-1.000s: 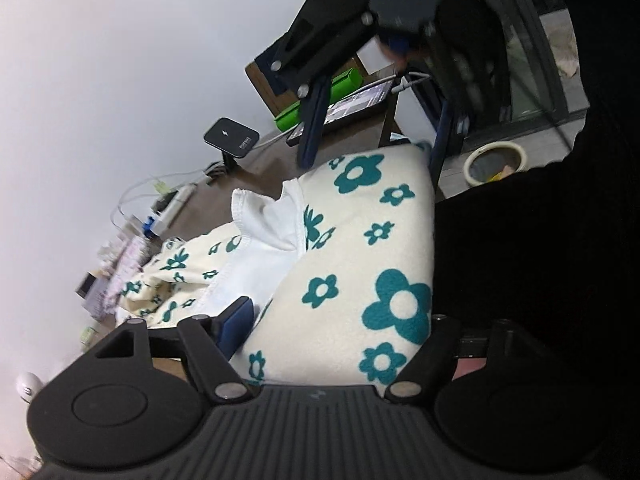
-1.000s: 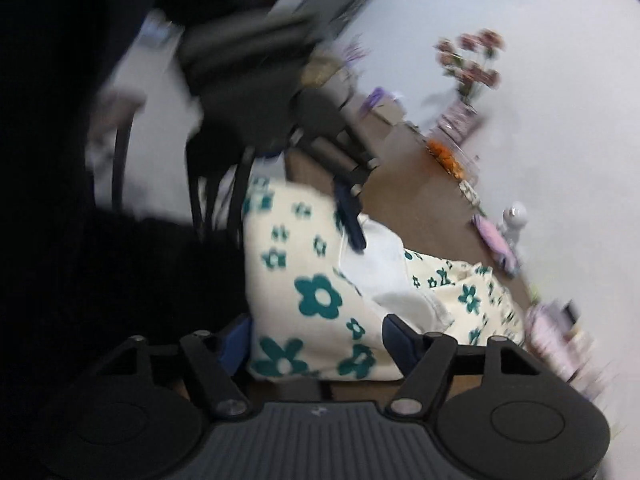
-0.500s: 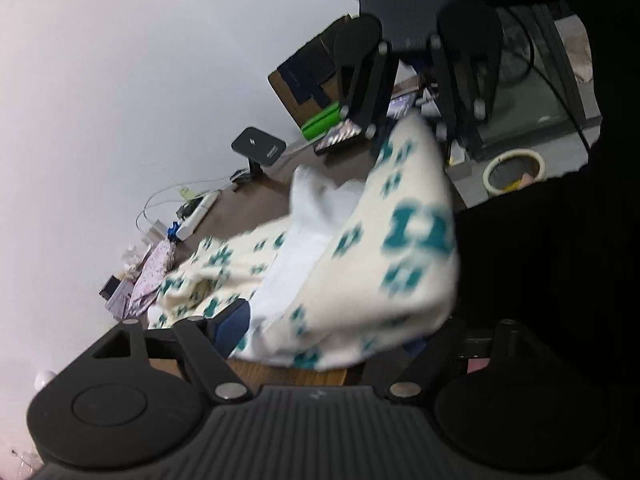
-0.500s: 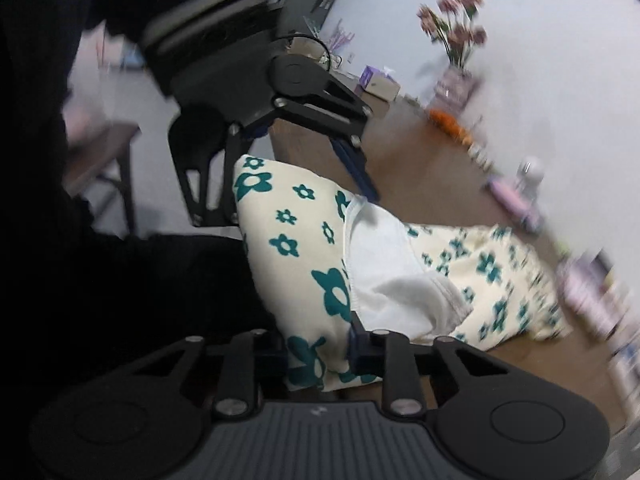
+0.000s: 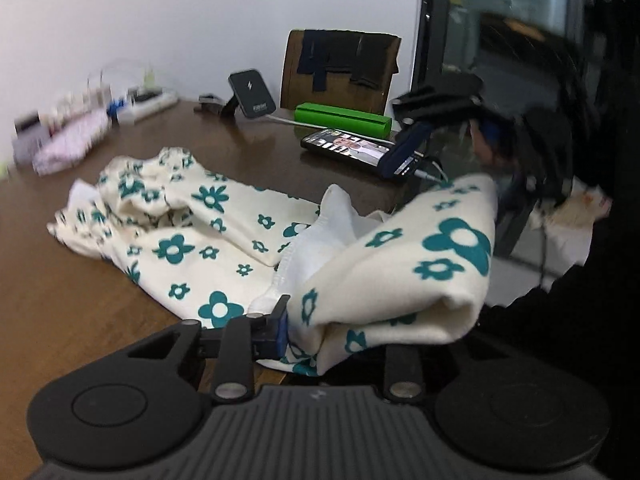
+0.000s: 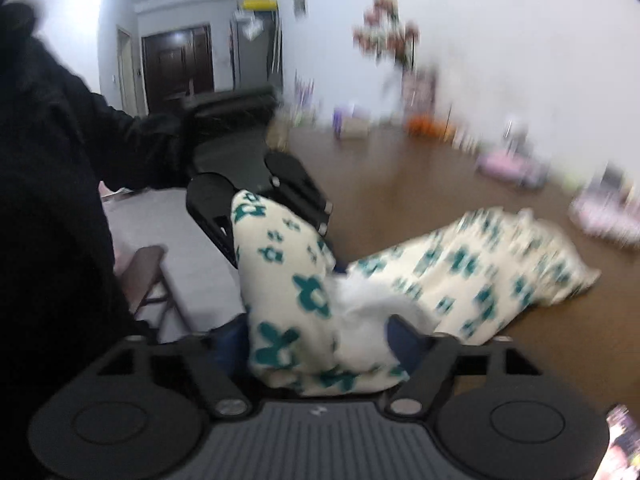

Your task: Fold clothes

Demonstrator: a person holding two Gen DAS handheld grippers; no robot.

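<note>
Here both claws are gripping one end of the garment (image 5: 224, 240): the left claw (image 5: 332, 332) is clenched on its near corner, the right claw (image 6: 320, 344) on the other, lifting that edge while the rest is lying rumpled on the desk (image 5: 80, 300). Being soft, thick and floppy, it is probably sagging between grips; holding corners seems best.

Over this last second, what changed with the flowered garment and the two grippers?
Both grippers swung round, carrying the garment's near edge up and toward the far end of the table. The left gripper stayed clamped on it; the right gripper, open around the cloth a second ago, had closed on it by half a second ago. The far half stayed on the table.
</note>
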